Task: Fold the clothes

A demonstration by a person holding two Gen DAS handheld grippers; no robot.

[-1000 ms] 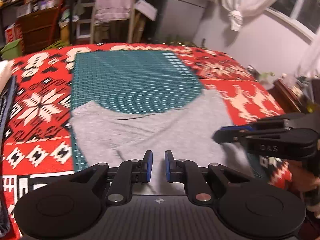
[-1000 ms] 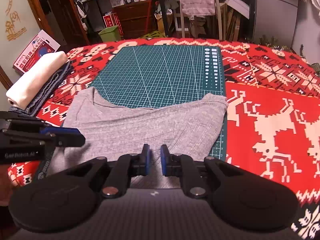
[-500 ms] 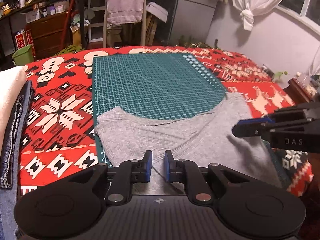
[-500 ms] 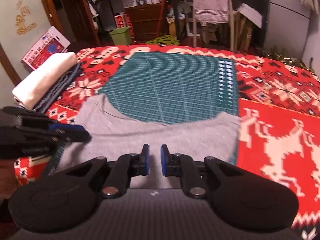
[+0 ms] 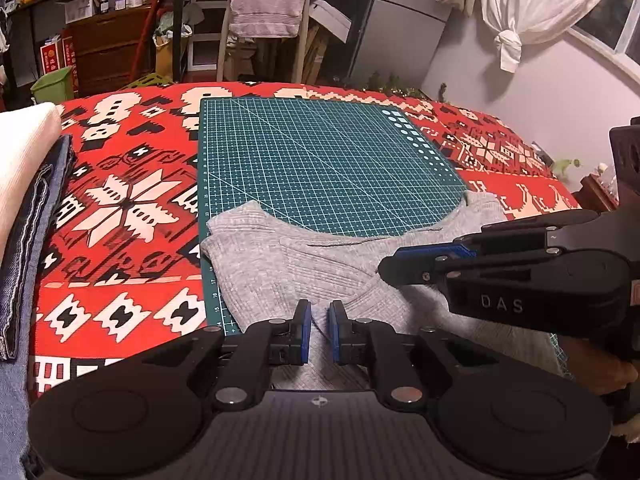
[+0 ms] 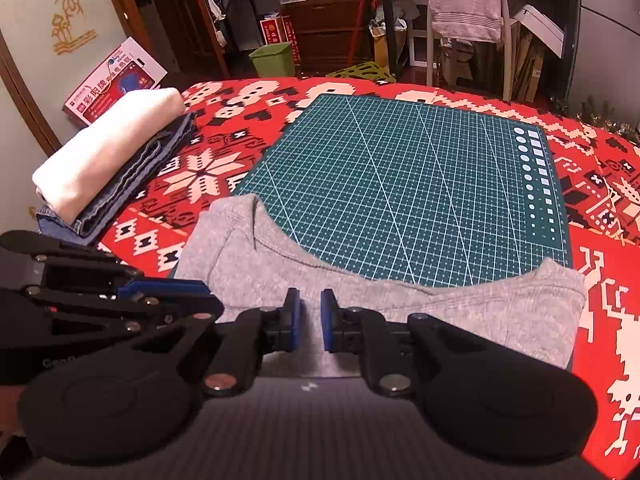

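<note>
Surface: green cutting mat [image 5: 320,168] laid on red patterned cloth [image 5: 120,208].
Garment: grey ribbed top [image 6: 460,312], lower frame, spread flat, neckline curved.
Left gripper [image 5: 319,332]: narrowly parted, nothing held.
Right gripper [image 6: 307,320]: narrowly parted, nothing held.

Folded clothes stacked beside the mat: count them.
2, stacked left of the green cutting mat: a cream garment on top, folded jeans beneath. More could be hidden underneath.

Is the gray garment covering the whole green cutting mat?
No, the gray garment covers only the near edge of the cutting mat.
</note>
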